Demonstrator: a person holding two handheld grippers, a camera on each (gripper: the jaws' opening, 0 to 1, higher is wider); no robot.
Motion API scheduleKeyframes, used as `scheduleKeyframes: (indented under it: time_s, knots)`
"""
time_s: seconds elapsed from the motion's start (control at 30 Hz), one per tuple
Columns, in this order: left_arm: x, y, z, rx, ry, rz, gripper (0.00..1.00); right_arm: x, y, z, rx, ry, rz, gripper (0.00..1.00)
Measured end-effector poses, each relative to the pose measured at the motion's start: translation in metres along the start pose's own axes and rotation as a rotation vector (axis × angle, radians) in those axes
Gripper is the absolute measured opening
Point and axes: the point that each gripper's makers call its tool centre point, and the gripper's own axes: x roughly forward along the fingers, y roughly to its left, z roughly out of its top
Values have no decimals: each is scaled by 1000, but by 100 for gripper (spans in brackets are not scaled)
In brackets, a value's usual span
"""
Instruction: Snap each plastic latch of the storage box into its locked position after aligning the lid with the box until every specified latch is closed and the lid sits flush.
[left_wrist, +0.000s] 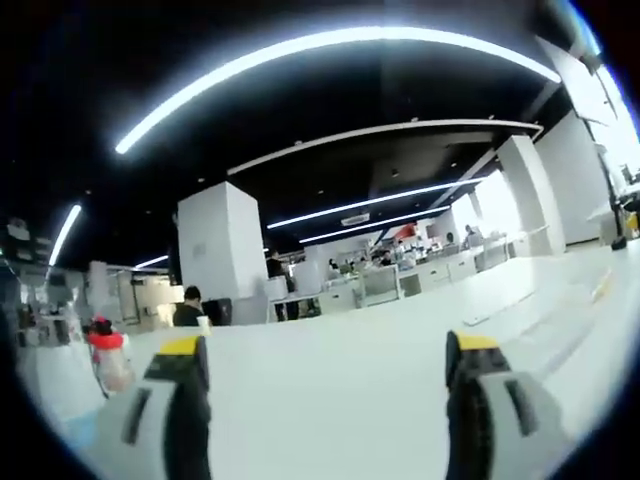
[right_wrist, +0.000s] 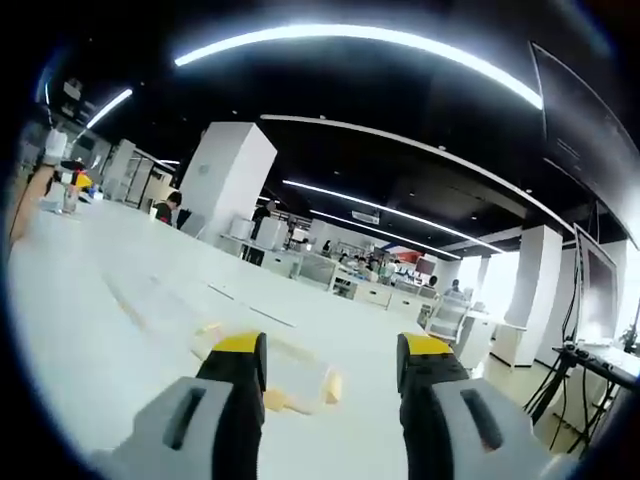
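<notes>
The white counter (left_wrist: 330, 380) runs wide under both views, with an open office behind: one big white pillar (left_wrist: 222, 250), rows of desks (left_wrist: 420, 275), and one seated person (left_wrist: 187, 308) at the far edge.

On the counter in the right gripper view lies the box (right_wrist: 270, 375), clear plastic, low and flat, partly hidden by the right tool's jaws. Two pale yellow latches (right_wrist: 332, 386) show along its near side and another at its far left corner; I count three, and more may be hidden. Whether the lid sits flush is too blurred to tell.

The right tool (right_wrist: 330, 375) hovers just above the box, jaws spread with nothing between them. The left tool (left_wrist: 325, 375) is over bare counter, jaws likewise spread and empty. One red-capped bottle (left_wrist: 108, 358) stands near its left jaw.

The step looks like the approach to the first latch. To do it well, I would first check that the lid is square on the box, steady it with the left tool, then press the nearest latch with one jaw tip until it seats, and work round.
</notes>
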Motion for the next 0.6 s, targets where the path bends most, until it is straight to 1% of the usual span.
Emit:
scheduleKeyframes:
  time_s: [0.1, 0.3, 0.4, 0.5, 0.57, 0.6]
  knots:
    - [-3, 5, 2, -10, -13, 11, 99, 0, -1, -1, 3, 3, -3, 53]
    - [-2, 3, 2, -14, -7, 3, 99, -2, -2, -1, 6, 0, -4, 53]
    - [-4, 4, 2, -21, -8, 3, 99, -3, -7, -2, 15, 0, -11, 53]
    - [-5, 7, 4, -39, -17, 4, 99, -4, -9, -2, 28, -6, -16, 53]
    - [-5, 5, 5, -58, -26, -8, 99, -4, -9, -2, 33, -5, -12, 53]
    - [-4, 3, 6, -77, -35, -23, 99, -4, -7, -1, 49, -14, 0, 53]
